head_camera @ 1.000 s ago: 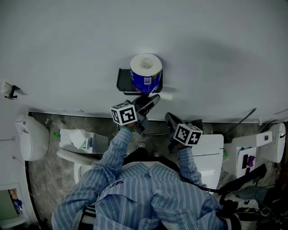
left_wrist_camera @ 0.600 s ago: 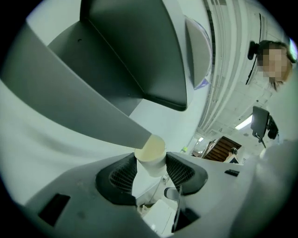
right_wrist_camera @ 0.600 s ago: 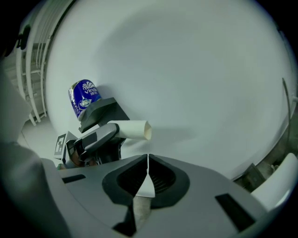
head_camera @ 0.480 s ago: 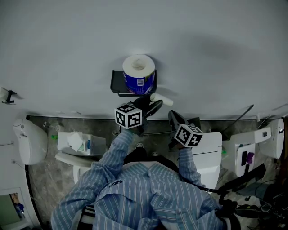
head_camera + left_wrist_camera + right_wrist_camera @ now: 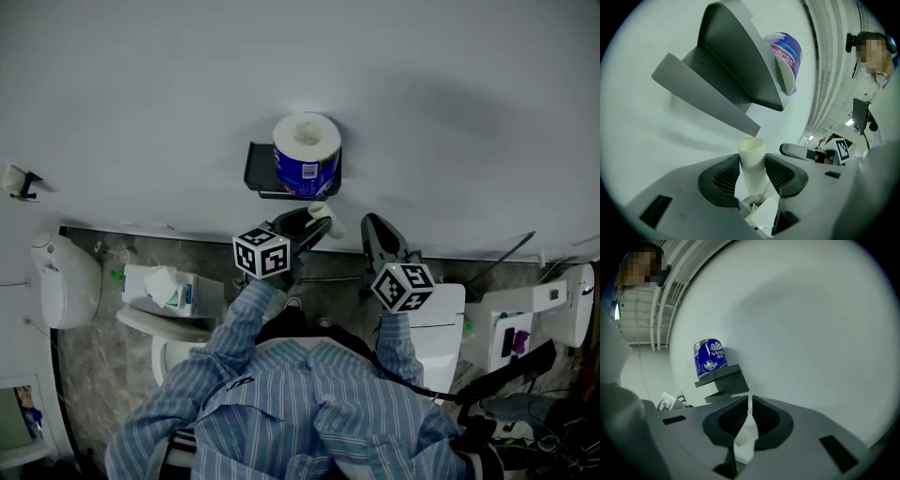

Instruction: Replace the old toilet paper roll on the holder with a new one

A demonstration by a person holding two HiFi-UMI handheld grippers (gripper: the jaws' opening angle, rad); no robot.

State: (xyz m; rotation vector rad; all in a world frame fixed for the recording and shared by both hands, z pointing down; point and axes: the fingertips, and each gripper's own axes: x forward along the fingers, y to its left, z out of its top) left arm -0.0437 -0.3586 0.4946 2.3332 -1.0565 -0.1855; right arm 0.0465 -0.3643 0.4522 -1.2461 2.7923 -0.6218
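Blue-wrapped roll (image 5: 307,155); dark grey holder (image 5: 259,171); cream tube (image 5: 752,159); blue-striped shirt (image 5: 309,403).

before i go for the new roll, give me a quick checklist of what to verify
1. Old core off the holder: ok. The empty core stands between the pads of the left tongs, whose jaws are closing on it.
2. Grip on the core: ok. Both pads lie against its sides.
3. Right tongs free: ok. The right tongs are shut, hold nothing and are clear of the wall.
4. New roll in place to grab: ok. The wrapped roll stands on end on the holder shelf.
5. New roll ready to mount: not ok. It is in its blue wrapper.
6. Bar under the shelf clear: cannot tell.
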